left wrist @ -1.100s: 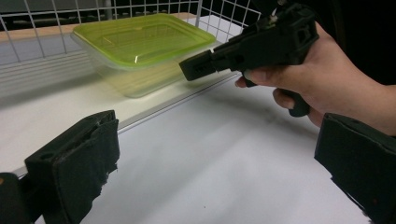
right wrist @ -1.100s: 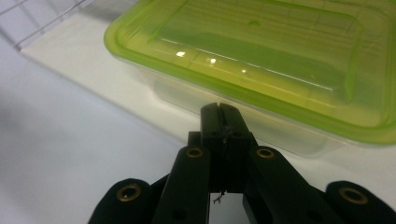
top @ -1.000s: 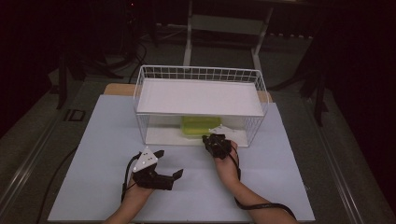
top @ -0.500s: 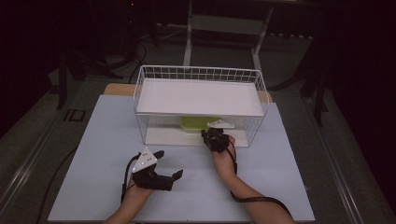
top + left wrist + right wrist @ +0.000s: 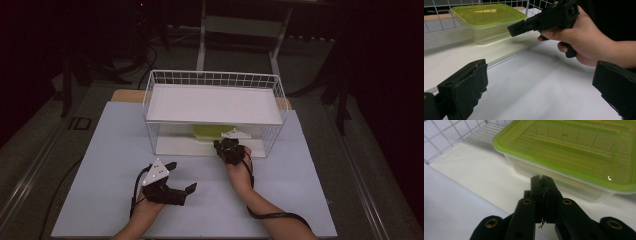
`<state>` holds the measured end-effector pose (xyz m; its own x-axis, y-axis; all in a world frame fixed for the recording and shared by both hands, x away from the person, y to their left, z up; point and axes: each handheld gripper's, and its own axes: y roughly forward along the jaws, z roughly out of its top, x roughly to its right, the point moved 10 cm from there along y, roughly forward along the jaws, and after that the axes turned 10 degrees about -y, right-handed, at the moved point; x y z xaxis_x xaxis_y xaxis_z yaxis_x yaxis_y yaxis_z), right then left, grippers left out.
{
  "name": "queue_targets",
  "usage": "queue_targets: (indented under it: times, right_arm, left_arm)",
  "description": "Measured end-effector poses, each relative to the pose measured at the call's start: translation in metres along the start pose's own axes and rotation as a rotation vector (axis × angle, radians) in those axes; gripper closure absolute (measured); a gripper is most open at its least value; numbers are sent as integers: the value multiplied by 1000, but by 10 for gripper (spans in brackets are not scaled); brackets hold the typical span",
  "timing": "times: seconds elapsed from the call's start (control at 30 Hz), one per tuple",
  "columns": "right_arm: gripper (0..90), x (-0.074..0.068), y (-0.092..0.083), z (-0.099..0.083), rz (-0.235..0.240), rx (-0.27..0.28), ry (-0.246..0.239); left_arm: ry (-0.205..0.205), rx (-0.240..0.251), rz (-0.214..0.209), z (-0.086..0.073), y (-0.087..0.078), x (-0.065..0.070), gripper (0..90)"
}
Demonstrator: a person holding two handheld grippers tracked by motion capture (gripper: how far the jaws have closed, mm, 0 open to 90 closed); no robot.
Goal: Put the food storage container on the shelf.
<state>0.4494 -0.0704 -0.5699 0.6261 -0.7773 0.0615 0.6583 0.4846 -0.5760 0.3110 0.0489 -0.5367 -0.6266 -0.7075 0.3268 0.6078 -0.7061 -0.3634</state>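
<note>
A clear plastic box with a green lid (image 5: 209,132) (image 5: 486,20) (image 5: 574,150) sits on the lower floor of a white wire rack (image 5: 150,95), under its white shelf board (image 5: 215,102). My right gripper (image 5: 222,145) (image 5: 541,180) (image 5: 511,29) is shut with nothing between its jaws. Its tip points at the box's near wall, just short of it at the rack's open front. My left gripper (image 5: 181,176) (image 5: 541,72) rests low over the white table (image 5: 110,150), open and empty, aimed toward the right hand.
The rack stands at the back middle of the table, its wire sides closing off the left and right. A cable trails from the right forearm (image 5: 280,216). Dark floor and a table frame (image 5: 240,25) lie beyond.
My right gripper has edged slightly forward toward the rack's opening and the box. The left gripper has stayed where it was.
</note>
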Motion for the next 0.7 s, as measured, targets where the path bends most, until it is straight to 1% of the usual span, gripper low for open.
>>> queue_targets:
  times: [0.03,0.07,0.13,0.2,0.27,0.37,0.43,0.5,0.53,0.57,0.6,0.67,0.7]
  right_arm:
    - [873,-1,-2,0,3,2,6]
    - [863,-6,-10,2,10,16,-3]
    - [843,-9,-16,5,21,33,-8]
    - [811,-12,-23,6,29,47,-17]
    - [756,-15,-30,7,38,57,-29]
    - [624,-22,-38,6,60,64,-48]
    - [510,-26,-45,6,70,69,-54]
    - [414,-28,-52,6,81,82,-53]
    - [345,-29,-55,6,96,91,-49]
    - [299,-29,-58,6,112,93,-39]
    - [272,-31,-61,5,141,90,-31]
    - [183,-33,-68,3,185,103,-17]
    - [175,-34,-71,2,214,101,-13]
  left_arm:
    - [0,6,0,1,0,0,7]
    - [1,10,-2,2,-1,0,7]
    - [-3,11,-9,2,-1,1,7]
    - [-1,13,-9,3,-1,0,7]
    - [-1,14,-10,3,-1,0,7]
    - [-8,18,-14,4,-1,0,7]
    - [-15,24,-19,5,-2,1,7]
    - [-6,23,-15,6,-2,1,6]
    - [-6,26,-20,6,-3,1,6]
    - [-7,32,-25,7,-3,2,6]
    - [-8,31,-27,7,-3,3,7]
    - [-9,29,-37,8,-3,5,7]
    - [-8,22,-47,8,-3,6,7]
